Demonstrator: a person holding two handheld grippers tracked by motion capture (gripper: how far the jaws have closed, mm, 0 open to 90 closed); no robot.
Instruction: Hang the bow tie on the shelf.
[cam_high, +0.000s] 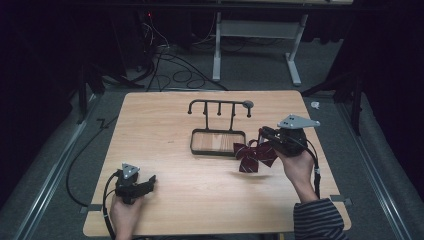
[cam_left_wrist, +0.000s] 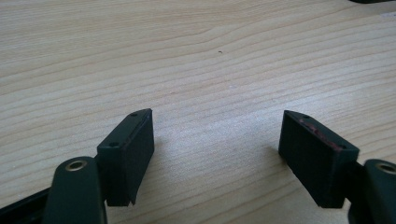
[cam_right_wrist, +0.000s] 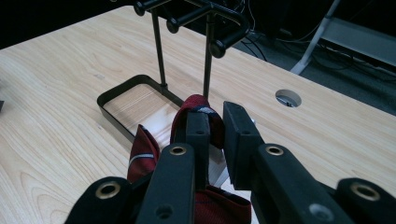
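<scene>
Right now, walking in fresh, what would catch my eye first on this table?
Probably the dark red striped bow tie, pinched in the right claw and held just right of the black rack's tray. Next, the rack itself, with knobbed pegs, standing near the middle of the wooden table. The left claw rests open at the near left, holding nothing.

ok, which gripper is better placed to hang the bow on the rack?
Right. The right gripper is shut on the red bow beside the rack. The left gripper sits open and empty at the near table edge.
</scene>
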